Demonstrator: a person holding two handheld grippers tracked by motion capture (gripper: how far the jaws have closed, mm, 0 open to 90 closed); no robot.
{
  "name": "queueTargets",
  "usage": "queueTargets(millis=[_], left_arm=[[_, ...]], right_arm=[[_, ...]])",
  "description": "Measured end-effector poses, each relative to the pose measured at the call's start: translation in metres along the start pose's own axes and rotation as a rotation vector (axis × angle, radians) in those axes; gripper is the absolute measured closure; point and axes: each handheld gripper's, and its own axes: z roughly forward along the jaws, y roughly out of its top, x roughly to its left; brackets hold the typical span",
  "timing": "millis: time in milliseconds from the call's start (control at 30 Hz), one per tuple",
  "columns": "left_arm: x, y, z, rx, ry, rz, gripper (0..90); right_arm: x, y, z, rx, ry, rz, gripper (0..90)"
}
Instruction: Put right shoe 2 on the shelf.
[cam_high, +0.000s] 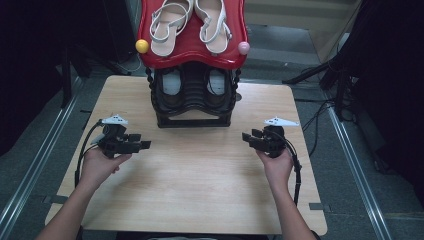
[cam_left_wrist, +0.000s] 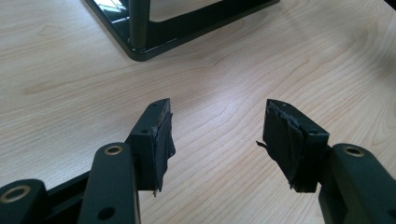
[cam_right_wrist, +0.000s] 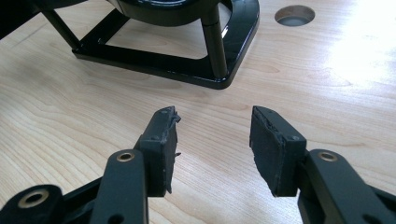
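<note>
Red tray (cam_high: 235, 59); white sandals (cam_high: 192, 22); black rack (cam_high: 192, 107)

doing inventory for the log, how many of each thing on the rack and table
white sandals: 2
dark shoes on lower shelf: 2
knob balls, yellow and pink: 2
shoe rack: 1
claws: 2
total: 9

One shoe rack (cam_high: 192, 107) stands on the one wooden surface (cam_high: 200, 175). On the rack's single red top shelf (cam_high: 192, 61) lie two white sandals (cam_high: 170, 25). Below that shelf sit two dark shoes (cam_high: 172, 85). At the shelf's front corners are two balls: one yellow (cam_high: 142, 46), one pink (cam_high: 243, 48). Two claws: left (cam_high: 145, 145), right (cam_high: 246, 137).
</note>
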Motion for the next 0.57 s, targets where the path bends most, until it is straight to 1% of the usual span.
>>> queueTargets(millis=[100, 200, 233, 267, 300, 433, 567], left_arm=[[-0.0004, 0.0004, 0.0022, -0.003, -0.008, 0.008, 42.7], [-0.0005, 0.0002, 0.0045, 0.01, -0.008, 0.009, 42.3], [-0.0006, -0.0001, 0.0051, 0.013, -0.007, 0.014, 42.0], [-0.0007, -0.0002, 0.0051, 0.018, -0.004, 0.018, 41.8], [-0.0007, -0.0003, 0.0054, 0.018, -0.006, 0.017, 41.6], [-0.0002, -0.0001, 0.0051, 0.009, -0.018, 0.012, 40.5], [0.0002, -0.0001, 0.0059, 0.012, -0.014, 0.014, 39.9]], right_arm=[[-0.0006, -0.001, 0.0007, 0.004, 0.0, 0.002, 52.2], [-0.001, -0.0015, 0.0012, 0.006, -0.001, -0.005, 51.4], [-0.0006, -0.0017, 0.0013, 0.011, -0.007, -0.004, 51.2], [-0.0005, -0.0019, 0.0013, 0.011, -0.014, -0.015, 51.3], [-0.0004, -0.0019, 0.0016, 0.01, -0.015, -0.023, 51.3], [-0.0005, -0.0021, 0.0014, 0.011, -0.017, -0.025, 51.3], [-0.0006, -0.0025, 0.0018, 0.014, -0.021, -0.033, 50.4]])
